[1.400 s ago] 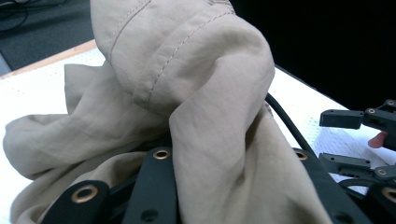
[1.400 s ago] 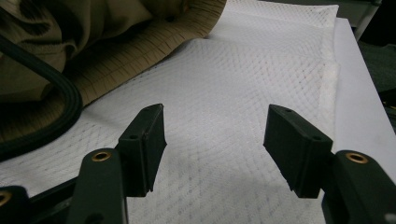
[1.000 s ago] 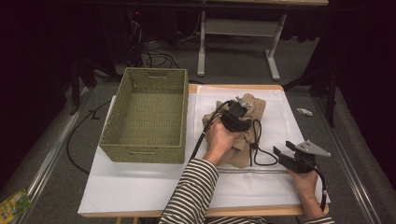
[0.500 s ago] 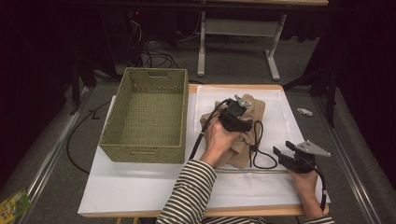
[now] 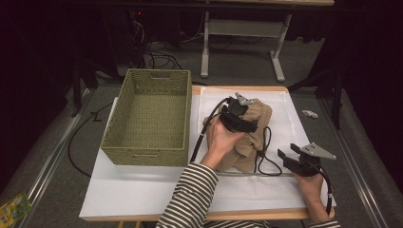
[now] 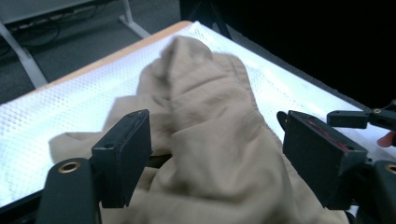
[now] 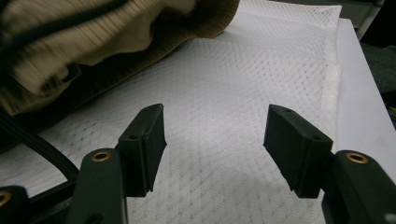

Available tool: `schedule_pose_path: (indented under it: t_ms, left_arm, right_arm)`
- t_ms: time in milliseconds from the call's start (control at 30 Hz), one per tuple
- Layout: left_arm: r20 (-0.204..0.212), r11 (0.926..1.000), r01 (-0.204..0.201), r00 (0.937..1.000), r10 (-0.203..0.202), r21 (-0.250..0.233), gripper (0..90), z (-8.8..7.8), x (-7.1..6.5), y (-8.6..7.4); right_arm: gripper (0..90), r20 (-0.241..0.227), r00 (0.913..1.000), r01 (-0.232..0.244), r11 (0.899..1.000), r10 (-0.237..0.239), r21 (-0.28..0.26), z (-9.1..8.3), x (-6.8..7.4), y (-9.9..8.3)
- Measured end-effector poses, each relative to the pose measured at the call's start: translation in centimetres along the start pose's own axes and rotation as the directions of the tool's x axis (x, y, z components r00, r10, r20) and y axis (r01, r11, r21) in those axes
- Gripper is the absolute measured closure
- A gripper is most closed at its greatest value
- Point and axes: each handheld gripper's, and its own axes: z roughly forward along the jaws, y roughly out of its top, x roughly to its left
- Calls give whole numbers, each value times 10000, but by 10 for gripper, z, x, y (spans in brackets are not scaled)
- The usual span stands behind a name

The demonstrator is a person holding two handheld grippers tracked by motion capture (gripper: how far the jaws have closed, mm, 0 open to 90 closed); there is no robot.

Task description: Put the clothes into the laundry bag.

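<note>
No brand, label or readable writing can be made out on any of the things; the small packet [image 5: 14, 209] on the floor at lower left is too blurred to be read.

A tan garment [image 5: 252, 137] is seen crumpled on a white mesh mat [image 5: 285, 118] that is spread over the right half of the counter [image 5: 138, 190]. The long axis of the garment runs from the near edge of the mat away towards the far side, slightly tilted to the right in the high view; which end is which cannot be told from the folds.

The left claw [image 6: 215, 158] is held just above the far part of the garment, pointing away from the person. Its jaws have just been opening; a raised fold of cloth lies between them, but the pads are not pressed on it.

The right claw [image 7: 212, 149] is held low over bare mat, near the right edge of the garment and apart from it, its jaws wide apart with nothing between them.

A woven basket [image 5: 149, 118] stands just left of the mat.
</note>
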Motion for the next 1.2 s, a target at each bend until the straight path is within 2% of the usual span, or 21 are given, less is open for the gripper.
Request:
schedule_pose_path:
  t_ms: [267,300,567,667,767,900,1067,1200]
  left_arm:
    - [-122,9995,-213,9997,210,-244,296,-20,3,-2]
    - [-45,9994,-192,9998,191,-297,296,-22,3,-3]
    - [-205,9981,-138,9997,126,-606,327,-40,7,-16]
    - [-215,9984,-100,9997,88,-550,327,-43,8,-19]
    - [-343,9987,-316,9990,302,-401,327,-46,7,-21]
    - [-360,9993,-188,9992,177,-311,328,-49,10,-26]
    - [-337,9990,132,9993,-146,-430,330,-56,14,-33]
    - [-271,9987,132,9995,-145,-488,331,-61,15,-40]
  right_arm:
    - [389,-8,10000,75,10000,-75,15,0,0,0]
    - [389,-8,10000,75,10000,-75,15,0,0,0]
    - [388,-8,10000,100,9999,-100,55,1,0,0]
    - [388,6,10000,79,9999,-79,84,1,1,0]
    - [389,26,10000,79,9999,-80,79,1,1,0]
    - [389,52,9999,150,9999,-150,72,1,1,0]
    - [388,59,9999,158,9998,-158,124,1,1,1]
    - [388,65,9999,145,9998,-146,129,1,1,1]
